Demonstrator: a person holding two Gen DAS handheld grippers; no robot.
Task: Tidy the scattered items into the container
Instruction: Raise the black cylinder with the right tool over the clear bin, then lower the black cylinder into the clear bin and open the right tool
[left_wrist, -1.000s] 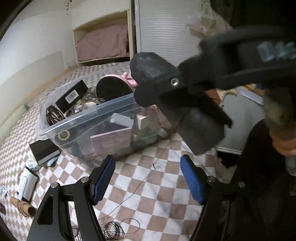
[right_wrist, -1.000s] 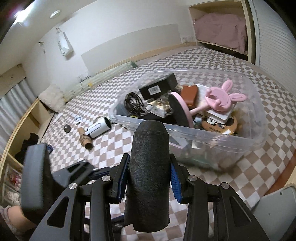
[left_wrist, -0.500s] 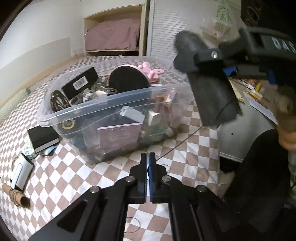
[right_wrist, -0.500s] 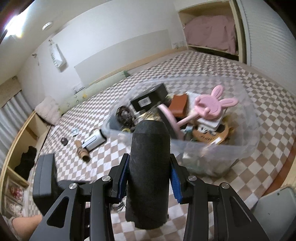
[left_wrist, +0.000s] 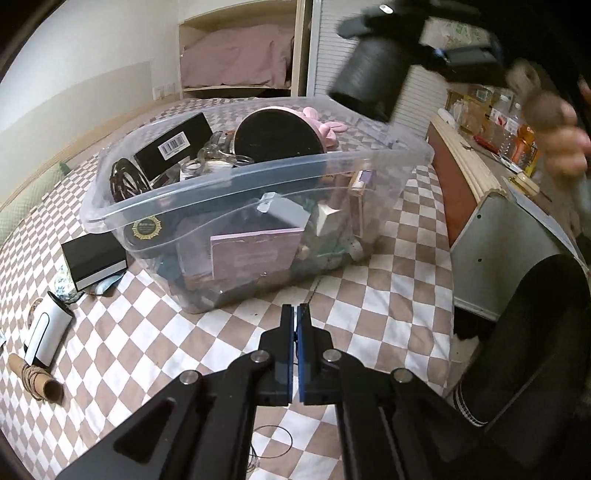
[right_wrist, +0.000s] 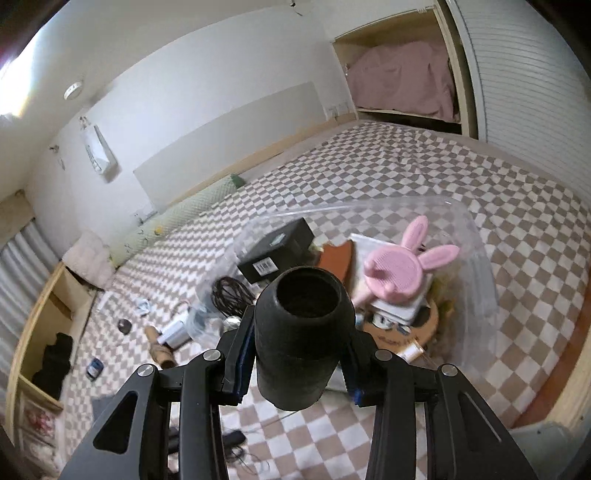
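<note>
A black foam cylinder (right_wrist: 301, 339) is clamped in the right tool (right_wrist: 295, 363), held above the well-filled clear bin (left_wrist: 221, 177) ahead. The left tool (left_wrist: 295, 325) is closed, empty. A white bottle (left_wrist: 46, 332), twine spool (left_wrist: 35, 380) and black box (left_wrist: 96, 260) are left on the bed, left of it.

Clear glossy plastic storage bin (left_wrist: 236, 206); matt, rough black foam roller (right_wrist: 301, 339) (hollow-ended); soft checkered cloth mat (left_wrist: 369, 295); smooth pink plastic bunny mirror (right_wrist: 397, 269); cardboard twine spool (left_wrist: 37, 380).
</note>
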